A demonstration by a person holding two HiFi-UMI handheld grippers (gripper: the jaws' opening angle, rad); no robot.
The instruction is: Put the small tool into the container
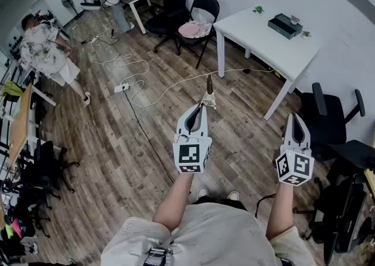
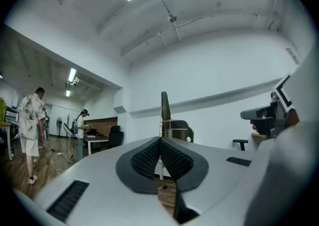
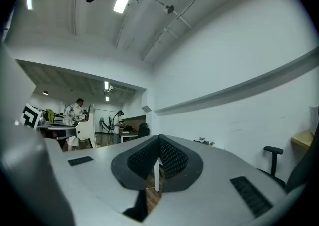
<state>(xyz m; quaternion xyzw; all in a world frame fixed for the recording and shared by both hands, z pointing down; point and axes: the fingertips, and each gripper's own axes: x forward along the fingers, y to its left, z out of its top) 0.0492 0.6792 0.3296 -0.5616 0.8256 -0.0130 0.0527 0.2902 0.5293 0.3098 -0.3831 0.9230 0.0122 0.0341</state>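
The small tool (image 1: 209, 87) is held in the left gripper (image 1: 202, 108), whose jaws are pressed together on its lower end. In the head view its long axis is seen in line with the jaws. Its narrow dark tip points away from the person, towards the white table (image 1: 275, 54). In the left gripper view it is seen as a thin blade rising straight up from the meeting line of the two pads.

The tool is carried in the air above the wooden floor (image 1: 117, 142), in front of the person and short of the table. A dark box (image 1: 283, 26) is seen on the far part of that table, well apart from the tool.

The right gripper (image 1: 293, 117) is held to the right of the left one, also pointing forwards. Its jaws are closed, and nothing is seen between them in the right gripper view.

The gripped end of the tool is hidden between the pads. A pale part just above the jaw tips and a coil-like shape beside the blade are too small to be told apart from the background. What kind of tool it is cannot be made out. The contents of the dark box cannot be read at this size. The person's forearms (image 1: 176, 200) are cut off below by the light shirt.
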